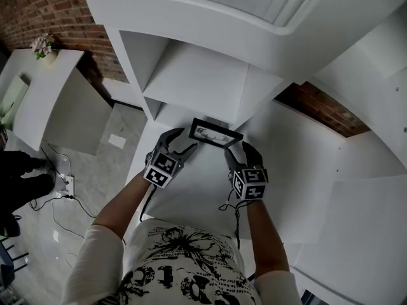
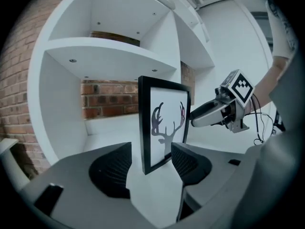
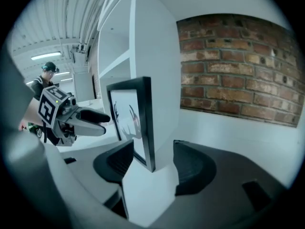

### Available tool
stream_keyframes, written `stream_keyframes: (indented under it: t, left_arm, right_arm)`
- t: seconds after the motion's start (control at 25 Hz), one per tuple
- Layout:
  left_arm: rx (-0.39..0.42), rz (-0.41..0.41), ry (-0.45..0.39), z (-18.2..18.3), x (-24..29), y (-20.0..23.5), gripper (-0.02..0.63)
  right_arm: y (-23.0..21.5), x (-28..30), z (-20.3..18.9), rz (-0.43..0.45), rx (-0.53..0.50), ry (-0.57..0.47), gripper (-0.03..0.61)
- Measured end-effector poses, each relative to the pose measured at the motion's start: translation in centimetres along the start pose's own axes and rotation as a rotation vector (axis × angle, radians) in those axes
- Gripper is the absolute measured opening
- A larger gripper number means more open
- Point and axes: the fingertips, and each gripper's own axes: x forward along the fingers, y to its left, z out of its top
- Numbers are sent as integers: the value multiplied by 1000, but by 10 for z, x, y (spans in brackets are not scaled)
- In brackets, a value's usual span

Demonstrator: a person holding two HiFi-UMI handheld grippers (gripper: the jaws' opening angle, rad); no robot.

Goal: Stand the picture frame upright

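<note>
A black picture frame [image 1: 217, 133] with a deer-antler print stands upright on the white shelf [image 1: 191, 189]. In the left gripper view its near edge [image 2: 144, 128] sits between the pads of my left gripper [image 2: 150, 163], with a gap on each side. My right gripper [image 3: 152, 159] stands open at the frame's other end [image 3: 143, 118], pads clear of it. In the head view the left gripper [image 1: 183, 140] and right gripper [image 1: 236, 150] flank the frame. Each gripper also shows in the other's view: the right gripper [image 2: 209, 114] and the left gripper [image 3: 88, 118].
The frame stands in a white shelving unit with an upper shelf [image 2: 109, 56] above and a brick wall [image 3: 238, 66] behind. A white partition [image 3: 157, 56] rises just behind the frame. To the left, the floor holds cables [image 1: 60, 189] and a white table with a flower pot [image 1: 43, 45].
</note>
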Motion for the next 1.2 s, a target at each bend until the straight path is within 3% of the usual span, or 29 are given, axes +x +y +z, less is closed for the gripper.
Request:
stream_keyframes:
  t: [0.16,0.24,0.36,0.44,0.64,0.96,1.2]
  left_arm:
    - [-46,83,-54,6,-27,-6,240]
    - [-101,91,-94,14,-41,-13,175]
    - [-201,77,-134,22,-58,-25,166]
    - [-199,86,-139,27,-67,-32,133]
    - [-177,138,-151,37,-94,-41,18]
    - [-150,111,-153,49,-134,-69,12]
    - [-123,136,-161,53,-146,-74,12]
  right_arm:
    - [0,-33,12,-69,37,-85,173]
    - [3,-50,17,-90,29,-114,113]
    - [5,-74,23,-133,45,-170,65]
    - [8,-89,28,-146,60,-211,8]
    - [28,-116,30,-116,0,-252,6]
    - [57,-149,36,-65,15,-288,5]
    - [65,-162,37,-52,42,-286,5]
